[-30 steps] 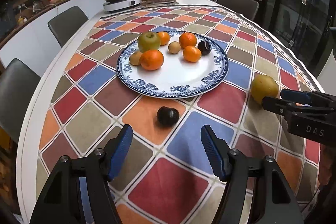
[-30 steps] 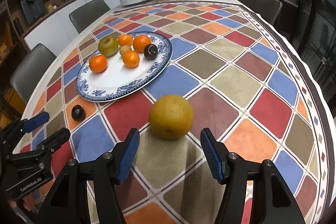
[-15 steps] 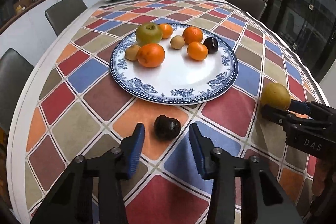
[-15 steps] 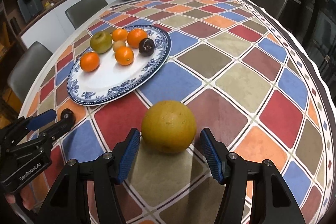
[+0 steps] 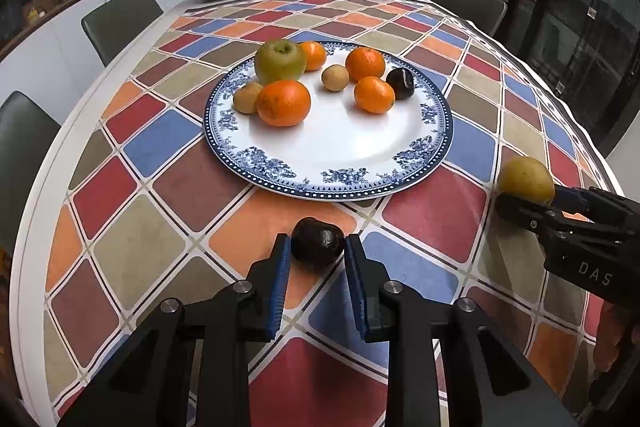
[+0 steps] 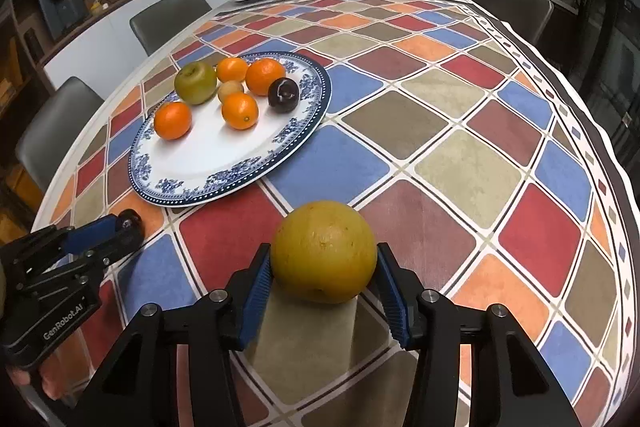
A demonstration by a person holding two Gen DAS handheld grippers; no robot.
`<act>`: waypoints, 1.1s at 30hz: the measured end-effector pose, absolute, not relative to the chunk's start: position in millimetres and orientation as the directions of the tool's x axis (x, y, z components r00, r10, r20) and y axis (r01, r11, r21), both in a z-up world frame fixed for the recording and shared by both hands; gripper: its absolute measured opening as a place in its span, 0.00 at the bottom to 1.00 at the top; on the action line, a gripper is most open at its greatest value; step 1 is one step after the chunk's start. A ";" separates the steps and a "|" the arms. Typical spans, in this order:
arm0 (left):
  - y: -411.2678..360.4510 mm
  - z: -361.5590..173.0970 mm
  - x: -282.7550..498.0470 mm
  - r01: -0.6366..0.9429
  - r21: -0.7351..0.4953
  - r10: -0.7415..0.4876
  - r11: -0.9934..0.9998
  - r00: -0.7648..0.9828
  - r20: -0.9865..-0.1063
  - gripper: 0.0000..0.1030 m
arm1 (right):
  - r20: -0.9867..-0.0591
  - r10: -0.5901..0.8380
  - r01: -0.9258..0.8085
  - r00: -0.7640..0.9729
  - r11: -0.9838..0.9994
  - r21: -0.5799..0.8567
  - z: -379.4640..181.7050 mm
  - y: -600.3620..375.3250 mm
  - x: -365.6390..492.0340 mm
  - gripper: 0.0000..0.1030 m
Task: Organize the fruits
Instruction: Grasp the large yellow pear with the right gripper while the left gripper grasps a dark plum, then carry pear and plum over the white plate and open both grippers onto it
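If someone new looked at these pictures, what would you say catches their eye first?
Probably the blue-and-white patterned plate mid-table, holding oranges, a green apple and a dark plum, on the multicoloured checked tablecloth. Nearer, the left gripper brackets a dark round fruit on the cloth, and the right gripper closes around a large yellow round fruit.

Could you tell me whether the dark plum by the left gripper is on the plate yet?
Not yet: the dark plum sits on the tablecloth before the plate.
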State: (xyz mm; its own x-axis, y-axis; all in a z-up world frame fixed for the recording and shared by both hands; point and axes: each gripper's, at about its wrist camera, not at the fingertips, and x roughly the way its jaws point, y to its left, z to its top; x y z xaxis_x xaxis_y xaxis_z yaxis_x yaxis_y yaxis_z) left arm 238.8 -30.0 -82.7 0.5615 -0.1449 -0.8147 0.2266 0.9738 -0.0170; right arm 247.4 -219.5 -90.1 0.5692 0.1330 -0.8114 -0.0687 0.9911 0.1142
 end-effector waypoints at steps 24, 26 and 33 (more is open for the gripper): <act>-24.6 -9.5 193.3 0.261 -0.050 -0.220 0.964 0.679 -0.701 0.27 | -0.708 0.239 -0.178 0.664 0.971 0.161 -23.7 -206.1 203.2 0.49; -24.0 -3.1 191.4 0.261 -0.051 -0.223 0.964 0.689 -0.690 0.27 | -0.696 0.246 -0.191 0.675 0.969 0.158 -16.5 -203.6 200.4 0.49; -22.2 17.3 188.0 0.267 -0.037 -0.226 0.963 0.723 -0.652 0.27 | -0.668 0.272 -0.225 0.693 0.961 0.158 0.3 -197.9 197.5 0.49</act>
State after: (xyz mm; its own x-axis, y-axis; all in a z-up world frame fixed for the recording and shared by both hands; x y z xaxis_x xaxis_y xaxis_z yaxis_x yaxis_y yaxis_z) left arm 188.0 -22.2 17.3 0.7234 -0.2256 -0.6525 0.2671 0.9630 -0.0368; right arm 197.5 -197.9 0.3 0.6929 0.2718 -0.6678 -0.2253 0.9615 0.1576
